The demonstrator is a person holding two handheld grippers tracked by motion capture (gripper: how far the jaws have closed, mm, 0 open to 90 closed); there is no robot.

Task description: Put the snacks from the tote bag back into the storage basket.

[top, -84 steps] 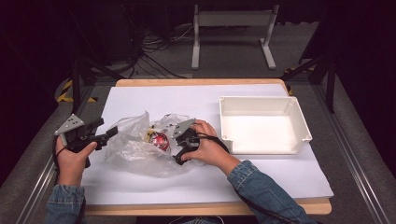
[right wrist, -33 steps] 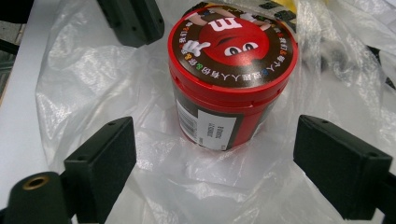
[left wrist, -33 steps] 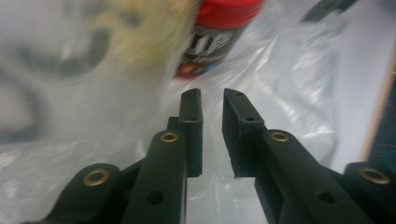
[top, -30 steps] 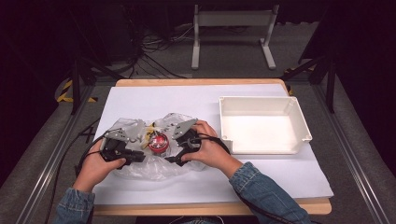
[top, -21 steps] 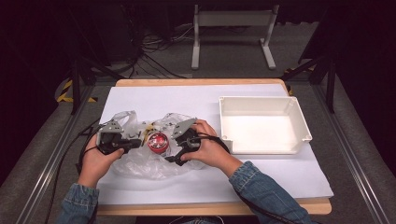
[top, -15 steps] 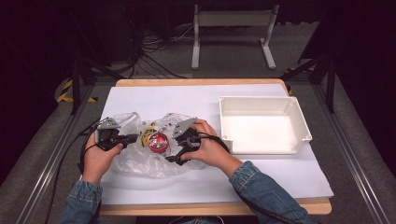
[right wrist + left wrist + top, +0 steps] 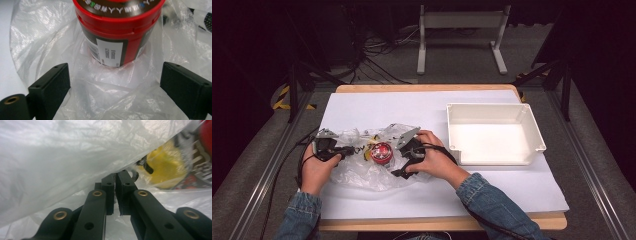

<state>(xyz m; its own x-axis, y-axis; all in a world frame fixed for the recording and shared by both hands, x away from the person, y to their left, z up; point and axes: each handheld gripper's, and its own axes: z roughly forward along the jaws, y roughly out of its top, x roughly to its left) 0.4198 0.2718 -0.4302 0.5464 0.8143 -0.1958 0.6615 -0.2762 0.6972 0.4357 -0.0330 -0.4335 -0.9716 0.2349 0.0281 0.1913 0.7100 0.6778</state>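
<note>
Clear plastic bag lying crumpled on the white sheet covering the table, left of centre; red jar standing upright in the middle of it, brown-topped lid facing up, a yellow item just beside it on the left (too blurred to name). Left claw at the bag's left edge, jaws pressed nearly together with a thin fold of the film pinched between them, seen close in the left gripper view; bag film draped above the tips, yellow item just beyond. Right claw at the jar's right side, low on the table; in the right gripper view jaws spread wide and holding nothing, the jar ahead between them but apart from both pads, bag film crinkled underneath. White rectangular tray to the right, well apart from the bag.
</note>
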